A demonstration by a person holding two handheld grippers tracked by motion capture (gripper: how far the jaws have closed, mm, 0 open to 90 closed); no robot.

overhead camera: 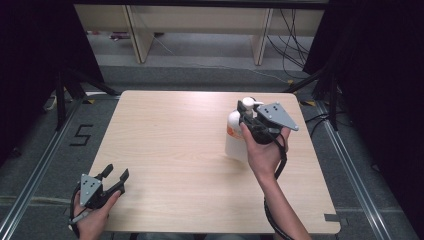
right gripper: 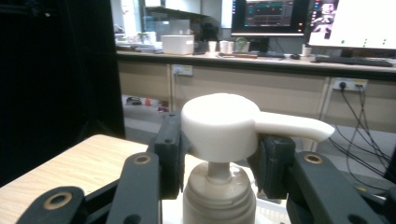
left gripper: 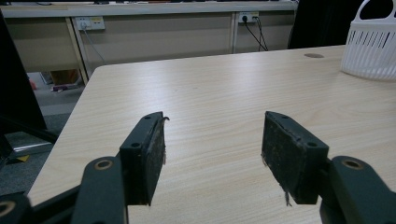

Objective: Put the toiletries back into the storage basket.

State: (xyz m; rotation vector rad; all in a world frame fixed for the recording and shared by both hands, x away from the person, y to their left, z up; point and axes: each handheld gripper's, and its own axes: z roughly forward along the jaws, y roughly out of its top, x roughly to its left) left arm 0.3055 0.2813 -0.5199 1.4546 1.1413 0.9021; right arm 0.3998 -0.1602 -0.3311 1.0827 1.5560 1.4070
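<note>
Two black tools work over a pale wood-grain laminate bench (overhead camera: 170, 150) with rounded corners and a smooth matte top. The right tool (overhead camera: 246, 111) is clenched on a white plastic pump bottle (overhead camera: 234, 137): in the right gripper view its flat dark pads sit on either side of the round, glossy pump head (right gripper: 219, 126), whose long spout (right gripper: 299, 127) sticks out to the right past one jaw. Below the head a thin stem runs into a ribbed, off-white collar (right gripper: 218, 198). From the high view the bottle has a rounded shoulder, a cylindrical body and an orange patch of label near the top; it stands upright toward the right half of the bench, well back from the near edge. The person's right hand (overhead camera: 262, 150) wraps the tool's body from below, forearm rising from the lower edge, the grey three-cornered plate (overhead camera: 276, 116) tilted on top and a black cable trailing down by the wrist.

The left tool (overhead camera: 116, 176) is released, its jaws spread wide with nothing between them. Its rubbery pads (left gripper: 154, 154) are worn and frayed at the edges. The left hand (overhead camera: 92, 217) holds it low at the bench's near left corner, jaws pointing up and across the bench. A white slatted plastic basket (left gripper: 371, 46) stands at the far right in the left gripper view.
</note>
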